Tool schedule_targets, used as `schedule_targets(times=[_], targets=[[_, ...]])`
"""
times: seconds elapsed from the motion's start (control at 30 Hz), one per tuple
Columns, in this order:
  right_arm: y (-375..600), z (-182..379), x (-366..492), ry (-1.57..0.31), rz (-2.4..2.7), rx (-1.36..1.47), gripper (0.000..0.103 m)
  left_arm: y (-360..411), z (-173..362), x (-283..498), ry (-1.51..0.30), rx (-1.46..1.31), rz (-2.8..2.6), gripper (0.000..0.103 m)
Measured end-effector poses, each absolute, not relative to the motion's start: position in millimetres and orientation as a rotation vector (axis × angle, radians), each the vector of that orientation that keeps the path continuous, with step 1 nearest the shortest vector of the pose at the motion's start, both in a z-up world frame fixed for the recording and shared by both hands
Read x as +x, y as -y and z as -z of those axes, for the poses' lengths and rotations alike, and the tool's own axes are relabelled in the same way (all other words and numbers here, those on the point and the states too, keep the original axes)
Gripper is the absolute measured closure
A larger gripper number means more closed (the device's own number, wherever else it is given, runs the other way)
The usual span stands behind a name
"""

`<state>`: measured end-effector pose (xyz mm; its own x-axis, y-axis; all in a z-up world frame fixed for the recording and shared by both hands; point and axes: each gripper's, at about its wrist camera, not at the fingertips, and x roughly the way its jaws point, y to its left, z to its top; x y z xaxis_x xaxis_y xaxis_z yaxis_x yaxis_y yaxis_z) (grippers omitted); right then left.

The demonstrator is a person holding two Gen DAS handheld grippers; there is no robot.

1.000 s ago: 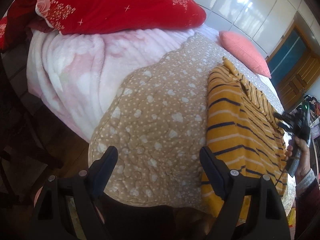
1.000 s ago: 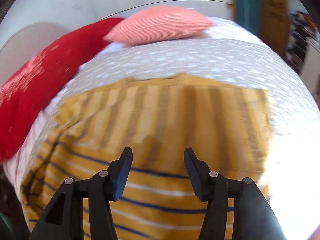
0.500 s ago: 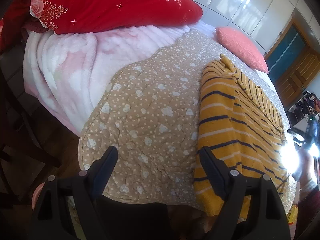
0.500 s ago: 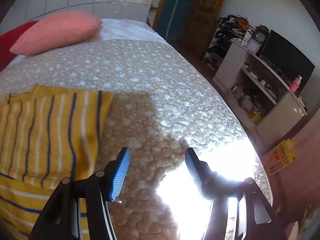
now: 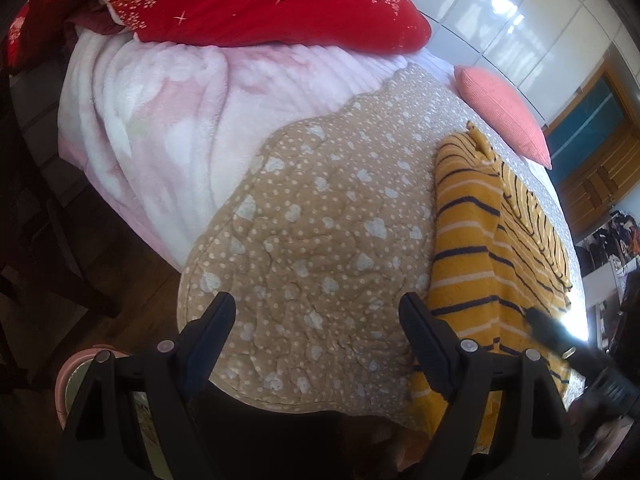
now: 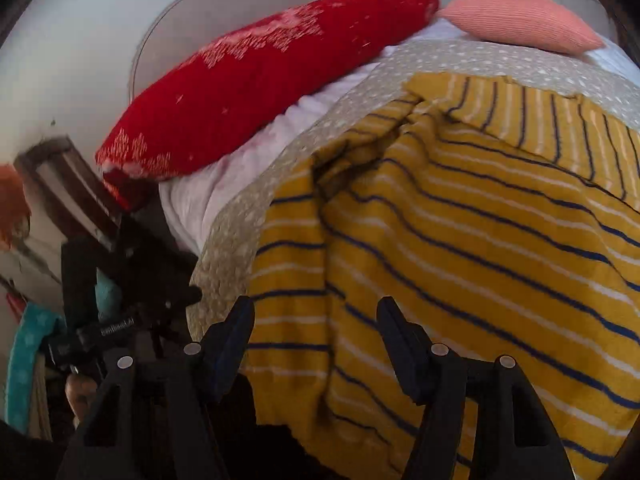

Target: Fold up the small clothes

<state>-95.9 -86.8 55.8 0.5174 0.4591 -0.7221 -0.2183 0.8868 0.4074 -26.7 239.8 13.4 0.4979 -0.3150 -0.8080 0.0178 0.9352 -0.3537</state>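
Moved: right gripper [image 6: 316, 340] swung back from bare quilt and room to over shirt [image 6: 460, 248]; left gripper [image 5: 316, 332] view barely shifted.
Shirt: yellow, navy and white stripes, flat on dotted quilt [image 5: 320, 216], near bed's front edge.
Axis: long side runs front edge toward pink pillow [image 5: 504, 112]; folded flap on left side.
Left gripper: spread, empty, over quilt just left of shirt.
Right gripper: spread, empty, above shirt's near hem.
Left view only: pink blanket [image 5: 160, 128], door.
Right view only: left gripper body from outside, held by hand.
Both views: red pillow [image 6: 256, 80].
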Motion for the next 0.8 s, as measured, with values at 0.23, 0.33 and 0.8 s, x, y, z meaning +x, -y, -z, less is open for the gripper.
schedule_targets(times=[0.23,0.33,0.8], targets=[[64.2,-31.4,-102.3,-0.978,-0.318,0.152,0.038,-242.7,-8.7,-26.9,-1.039,-0.338,0.227,0.02],[46.9,-32.4,-94.4,-0.963,-0.323,0.112,0.046,-243.2,-6.6,-25.0,-1.042,-0.357,0.235,0.02],[40.4,-23.3,-79.0,-0.939,-0.317,0.169,0.049,-248.9,-4.6,-31.1,-1.043,-0.393,0.255,0.02]])
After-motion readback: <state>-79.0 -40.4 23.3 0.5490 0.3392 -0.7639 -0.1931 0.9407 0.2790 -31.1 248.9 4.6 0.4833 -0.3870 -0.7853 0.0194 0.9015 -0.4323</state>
